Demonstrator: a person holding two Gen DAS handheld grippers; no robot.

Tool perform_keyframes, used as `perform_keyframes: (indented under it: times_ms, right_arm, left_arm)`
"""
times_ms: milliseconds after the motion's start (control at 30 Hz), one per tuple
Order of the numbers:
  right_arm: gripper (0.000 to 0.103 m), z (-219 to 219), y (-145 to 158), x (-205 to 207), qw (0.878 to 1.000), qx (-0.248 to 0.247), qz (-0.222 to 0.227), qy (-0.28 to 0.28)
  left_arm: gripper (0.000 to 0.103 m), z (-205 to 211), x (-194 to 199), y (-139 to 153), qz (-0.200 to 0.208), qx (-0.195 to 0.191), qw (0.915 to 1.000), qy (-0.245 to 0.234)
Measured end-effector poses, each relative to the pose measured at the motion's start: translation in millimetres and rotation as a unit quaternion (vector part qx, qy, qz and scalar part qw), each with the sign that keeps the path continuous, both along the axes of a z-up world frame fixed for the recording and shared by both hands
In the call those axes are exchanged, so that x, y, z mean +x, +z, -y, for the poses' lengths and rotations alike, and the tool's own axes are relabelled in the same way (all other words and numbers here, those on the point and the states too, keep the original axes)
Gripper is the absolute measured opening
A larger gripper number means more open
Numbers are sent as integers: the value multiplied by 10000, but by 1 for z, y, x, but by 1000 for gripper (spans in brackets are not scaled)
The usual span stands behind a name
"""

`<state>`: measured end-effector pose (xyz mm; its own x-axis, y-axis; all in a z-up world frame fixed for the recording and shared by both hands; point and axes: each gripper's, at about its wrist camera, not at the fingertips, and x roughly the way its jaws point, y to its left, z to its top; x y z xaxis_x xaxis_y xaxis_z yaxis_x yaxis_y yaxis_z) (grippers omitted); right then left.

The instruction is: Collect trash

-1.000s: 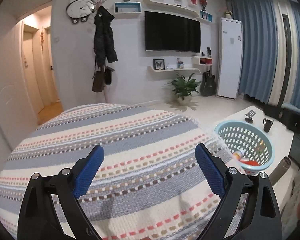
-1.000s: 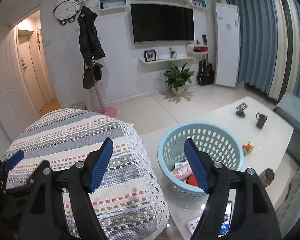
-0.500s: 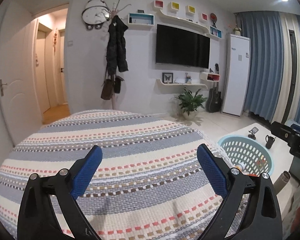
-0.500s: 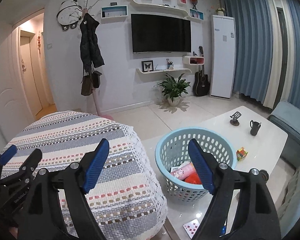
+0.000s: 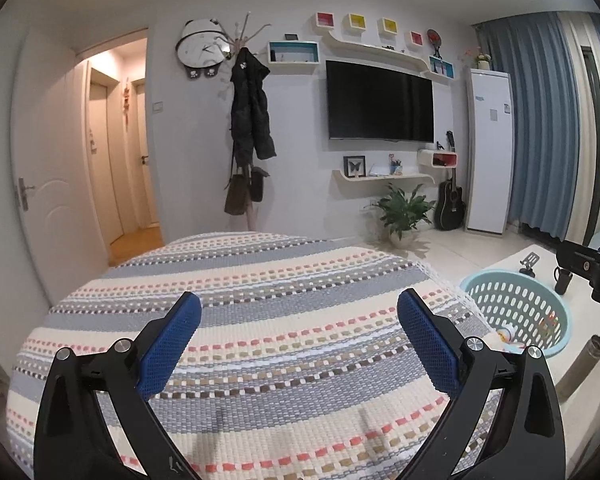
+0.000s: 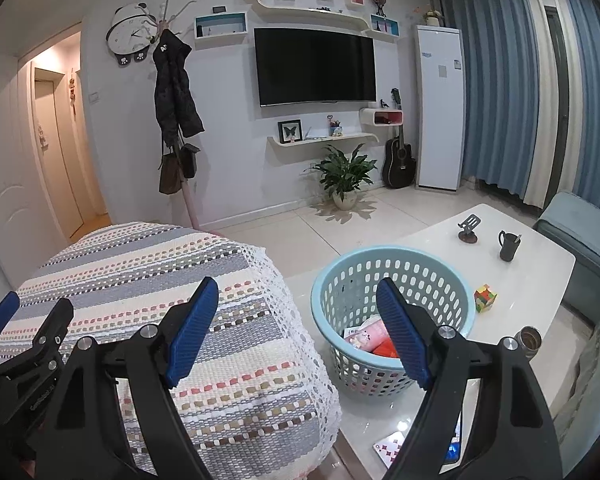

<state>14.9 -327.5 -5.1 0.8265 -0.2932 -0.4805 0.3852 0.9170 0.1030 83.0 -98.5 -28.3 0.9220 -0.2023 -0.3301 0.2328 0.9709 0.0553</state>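
The left gripper is being held over a striped woven cover; its blue-padded fingers are standing wide, having just been spreading, and nothing is being gripped between them. The right gripper is being held above the edge of the same cover, at the seam where it meets the white table; its fingers have also just been spreading to a fairly wide gap, and nothing is being clamped.

The light blue perforated basket is being seen at about 4 o'clock from the right gripper, standing on the table just beside the cover. Trash is lying inside it: a pink-and-white packet and a red item, touching each other. In the left wrist view the basket is being seen at 3 o'clock.

On the table, a colour cube is lying near the basket at 3 o'clock, and a black mug is standing well apart at 1 o'clock.
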Motion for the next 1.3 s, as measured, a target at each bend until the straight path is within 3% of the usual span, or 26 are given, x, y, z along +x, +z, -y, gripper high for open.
perform_keyframes:
  times_ms: [533,1300]
  right_arm:
    - [79,5,3,-7,9999,-19,128,-35]
    - [80,1,-10,1,10000,-4,-46,-6]
  left_arm:
    - [95,0,0,3,-5,5,10000,61]
    - [95,-5,-1,5,-60,-50,10000,39]
